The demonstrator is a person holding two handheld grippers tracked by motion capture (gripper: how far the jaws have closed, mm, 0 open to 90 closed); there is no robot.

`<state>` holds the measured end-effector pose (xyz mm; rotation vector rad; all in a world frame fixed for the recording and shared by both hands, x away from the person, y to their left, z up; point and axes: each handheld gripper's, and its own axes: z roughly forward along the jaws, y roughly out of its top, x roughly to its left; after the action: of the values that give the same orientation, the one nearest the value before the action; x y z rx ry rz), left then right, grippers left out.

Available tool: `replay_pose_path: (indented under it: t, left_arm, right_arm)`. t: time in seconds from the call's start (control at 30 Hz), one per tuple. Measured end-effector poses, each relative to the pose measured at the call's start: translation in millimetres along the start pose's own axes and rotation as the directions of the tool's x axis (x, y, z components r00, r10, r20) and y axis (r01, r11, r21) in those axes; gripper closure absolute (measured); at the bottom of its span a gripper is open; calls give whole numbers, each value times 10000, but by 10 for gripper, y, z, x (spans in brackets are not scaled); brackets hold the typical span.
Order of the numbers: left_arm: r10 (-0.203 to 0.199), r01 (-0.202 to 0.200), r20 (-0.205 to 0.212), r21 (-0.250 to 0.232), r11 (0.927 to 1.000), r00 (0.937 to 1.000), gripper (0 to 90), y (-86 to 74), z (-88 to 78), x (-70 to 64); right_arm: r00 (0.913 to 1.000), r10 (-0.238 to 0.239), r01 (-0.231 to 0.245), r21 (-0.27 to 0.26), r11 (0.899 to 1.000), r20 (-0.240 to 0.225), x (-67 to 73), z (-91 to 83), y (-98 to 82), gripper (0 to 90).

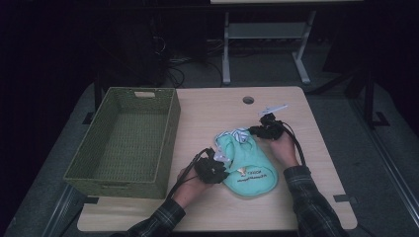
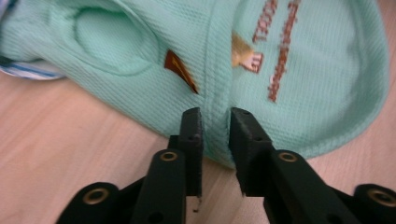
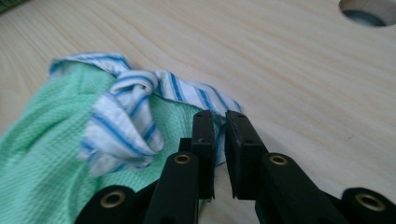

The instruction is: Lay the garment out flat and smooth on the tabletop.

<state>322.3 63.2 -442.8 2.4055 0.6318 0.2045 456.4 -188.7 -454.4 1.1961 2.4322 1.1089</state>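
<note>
A mint green bib [image 1: 249, 165] with printed lettering and a blue-striped white trim [image 3: 121, 126] lies on the wooden table [image 1: 207, 108]. My left gripper [image 1: 221, 160] is at the bib's left edge. In the left gripper view a raised fold of the green cloth [image 2: 299, 70] fills the gap between my left gripper's [image 2: 215, 114] jaws, touching both pads. My right gripper [image 1: 254, 131] is at the bib's far end. There the striped hem sits in the narrow gap of my right gripper [image 3: 219, 116].
A green woven basket [image 1: 170, 128] stands on the table's left half, close to my left hand. A round cable hole [image 1: 248, 100] is in the table top beyond the bib. Table legs and cables show on the dark floor behind.
</note>
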Motion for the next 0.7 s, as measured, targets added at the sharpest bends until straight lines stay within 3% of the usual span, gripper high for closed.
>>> replay_pose_path:
  t: [0.1, 0.33, 0.7]
  left_arm:
    - [-101, 100, -31, -284, 9995, 9999, 723, 25, -60, 39]
    - [-310, 307, -82, -347, 9989, 9995, 878, 74, -45, 163]
    - [-311, 308, -166, -188, 9993, 9994, 892, 114, 109, 289]
  right_arm:
    - [9999, -106, 105, -115, 9999, -102, 20, -106, 8, 865]
    - [9986, -298, 289, -222, 9993, -445, 106, -344, -87, 899]
    - [9975, -503, 490, -266, 9984, -493, 279, -613, -487, 898]
